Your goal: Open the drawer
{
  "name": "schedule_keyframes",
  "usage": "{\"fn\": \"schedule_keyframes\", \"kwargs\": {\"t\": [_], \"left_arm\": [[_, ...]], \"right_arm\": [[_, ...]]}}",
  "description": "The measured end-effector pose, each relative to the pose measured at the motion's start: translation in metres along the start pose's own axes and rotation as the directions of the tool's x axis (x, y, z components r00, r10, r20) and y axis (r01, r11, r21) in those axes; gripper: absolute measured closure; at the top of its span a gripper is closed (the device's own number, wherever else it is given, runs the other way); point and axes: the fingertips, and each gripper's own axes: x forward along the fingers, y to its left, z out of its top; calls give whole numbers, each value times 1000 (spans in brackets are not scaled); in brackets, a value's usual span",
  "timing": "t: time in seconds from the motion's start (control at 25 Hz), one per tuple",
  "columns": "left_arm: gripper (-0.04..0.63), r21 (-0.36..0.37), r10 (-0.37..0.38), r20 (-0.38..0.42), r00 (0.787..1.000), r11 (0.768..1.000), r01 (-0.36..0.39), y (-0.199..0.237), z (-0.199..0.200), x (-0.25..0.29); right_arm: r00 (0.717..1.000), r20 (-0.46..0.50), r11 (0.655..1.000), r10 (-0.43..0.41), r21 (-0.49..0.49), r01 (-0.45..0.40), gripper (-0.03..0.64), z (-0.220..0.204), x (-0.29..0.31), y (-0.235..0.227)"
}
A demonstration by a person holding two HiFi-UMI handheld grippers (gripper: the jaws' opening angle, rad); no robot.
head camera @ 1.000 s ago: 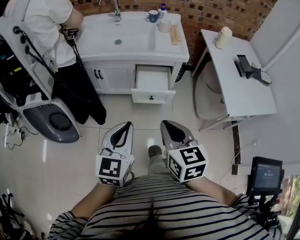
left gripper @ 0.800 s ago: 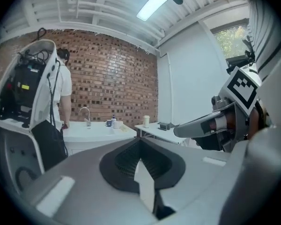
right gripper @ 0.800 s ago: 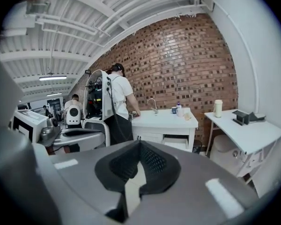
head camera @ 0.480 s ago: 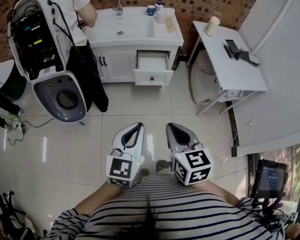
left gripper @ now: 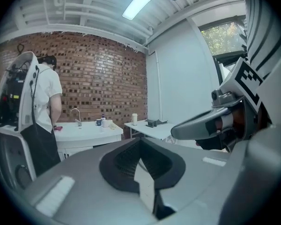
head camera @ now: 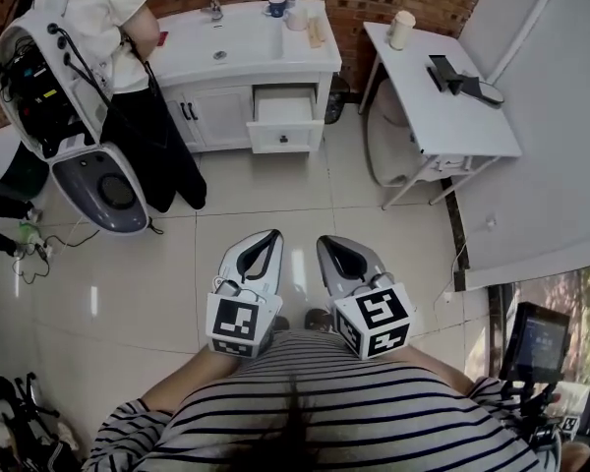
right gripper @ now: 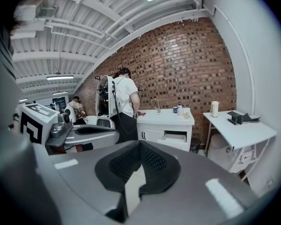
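A white vanity (head camera: pixel 216 67) with a sink stands against the brick wall, far ahead of me. Its top right drawer (head camera: pixel 284 117) is pulled out, and it also shows in the right gripper view (right gripper: pixel 174 137). My left gripper (head camera: pixel 268 236) and right gripper (head camera: pixel 326 242) hang side by side close to my striped shirt, over the tiled floor and well short of the vanity. Both are shut with nothing between the jaws, as the left gripper view (left gripper: pixel 140 142) and the right gripper view (right gripper: pixel 140 144) show. In the left gripper view the drawer is hidden behind the gripper body.
A person in a white shirt and black apron (head camera: pixel 103 13) stands at the vanity's left end, beside a large grey-white machine (head camera: pixel 74 146). A white side table (head camera: pixel 442 96) with a cup and a black device stands at the right. A tablet on a stand (head camera: pixel 536 340) is at lower right.
The vanity and its open drawer have receded toward the top of the head view as I backed away. Both grippers stayed shut, side by side near my body.
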Motion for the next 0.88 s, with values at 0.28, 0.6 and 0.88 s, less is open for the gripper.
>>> {"fn": "schedule_keyframes", "kwargs": {"t": [0.28, 0.6, 0.88], "left_arm": [[581, -12, 5, 4, 1000, 1000, -5, -5, -6, -8], [581, -24, 27, 6, 1000, 999, -27, -3, -2, -20], [581, -36, 36, 3, 999, 999, -36, 0, -10, -33]], "right_arm": [[1000, -5, 999, 29, -45, -29, 616, -6, 0, 10], [998, -8, 997, 60, -55, -61, 616, -3, 3, 22], [996, -30, 994, 89, -65, -90, 615, -13, 8, 40]]}}
